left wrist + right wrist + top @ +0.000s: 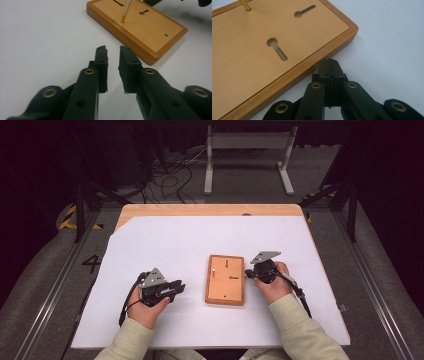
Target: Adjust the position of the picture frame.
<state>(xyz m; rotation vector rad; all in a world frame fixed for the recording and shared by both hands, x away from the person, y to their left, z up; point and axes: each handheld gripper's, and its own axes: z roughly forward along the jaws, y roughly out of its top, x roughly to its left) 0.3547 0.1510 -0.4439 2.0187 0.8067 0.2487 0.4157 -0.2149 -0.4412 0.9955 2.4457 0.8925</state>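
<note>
From my remote seat I saw a white sheet (165,245) covering most of the tabletop, w/ a bare wood strip (210,210) showing along the far edge and the far-left corner. Floor around was grey carpet; cables (170,175) lay tangled beyond the table, a white metal stand (247,142) stood behind them, and black frame legs (80,210) flanked both sides. Rest of the room was dark.

The wooden board (225,280) lay flat on the sheet, btwn the two hands, w/ two keyhole slots (277,48) and a thin brass pin (125,11) standing upright in it.

Left gripper (113,56) sat on the sheet well left of the board, jaws narrow w/ a small gap, nothing btwn them. Right gripper (329,65) had jaws fully pressed together, empty, tips just beside the board's edge.
</note>
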